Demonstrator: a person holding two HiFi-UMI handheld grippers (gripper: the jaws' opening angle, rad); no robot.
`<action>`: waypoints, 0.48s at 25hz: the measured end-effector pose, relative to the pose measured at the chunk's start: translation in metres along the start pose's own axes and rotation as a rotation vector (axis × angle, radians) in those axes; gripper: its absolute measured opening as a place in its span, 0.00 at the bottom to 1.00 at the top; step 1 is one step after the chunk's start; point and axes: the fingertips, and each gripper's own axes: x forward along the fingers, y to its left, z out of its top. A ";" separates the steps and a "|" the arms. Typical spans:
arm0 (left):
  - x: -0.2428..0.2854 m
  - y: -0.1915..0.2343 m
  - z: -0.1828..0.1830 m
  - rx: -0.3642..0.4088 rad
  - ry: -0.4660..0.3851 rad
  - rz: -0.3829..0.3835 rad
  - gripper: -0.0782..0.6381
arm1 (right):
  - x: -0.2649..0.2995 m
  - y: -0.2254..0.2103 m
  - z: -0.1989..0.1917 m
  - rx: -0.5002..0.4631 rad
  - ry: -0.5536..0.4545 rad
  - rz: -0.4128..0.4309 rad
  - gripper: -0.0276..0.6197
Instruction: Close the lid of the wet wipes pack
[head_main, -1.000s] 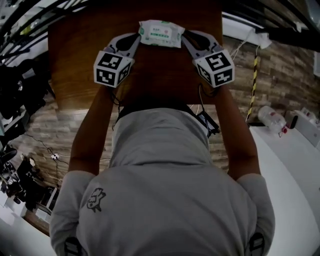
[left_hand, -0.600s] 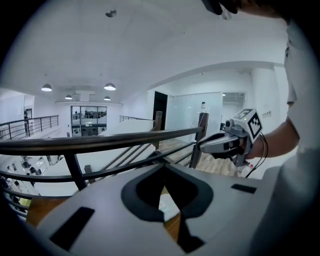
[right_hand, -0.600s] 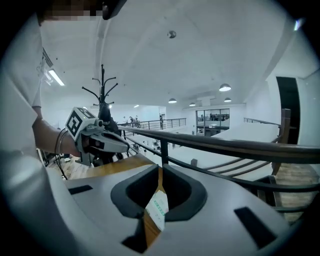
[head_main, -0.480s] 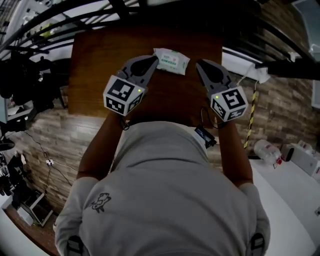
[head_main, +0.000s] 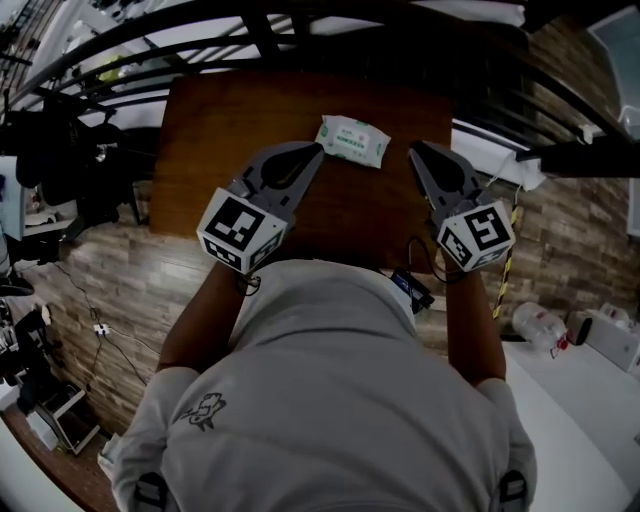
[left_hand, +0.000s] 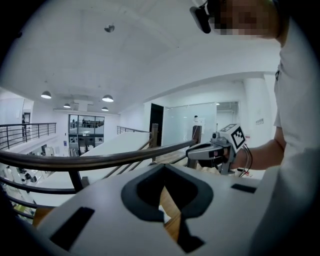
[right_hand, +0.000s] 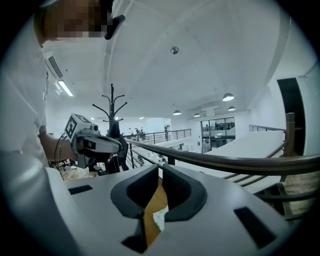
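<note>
A wet wipes pack (head_main: 352, 141) lies flat on the wooden worktop (head_main: 230, 130), its long axis running left to right, with the right end angled slightly toward the person. It sits between 2 grippers: the left gripper (head_main: 318, 150) points just beside its left end and looks nearer, while the right gripper (head_main: 414, 149) stands a little apart from its right end. Both grippers are drawn narrow and hold nothing, and the right gripper's jaws have just been closing with nothing between them.

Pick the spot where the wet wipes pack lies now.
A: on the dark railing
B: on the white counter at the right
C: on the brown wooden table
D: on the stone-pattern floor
C: in the head view the wet wipes pack lies flat on the wooden table, near its far edge.
</note>
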 end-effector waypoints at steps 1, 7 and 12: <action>-0.004 -0.002 0.005 0.009 -0.015 -0.005 0.13 | -0.001 0.003 0.004 -0.008 -0.011 -0.006 0.12; -0.050 -0.005 0.014 0.029 -0.060 -0.061 0.13 | -0.004 0.046 0.018 0.034 -0.056 -0.034 0.12; -0.111 0.002 0.019 0.048 -0.093 -0.083 0.13 | -0.006 0.098 0.040 0.038 -0.094 -0.071 0.12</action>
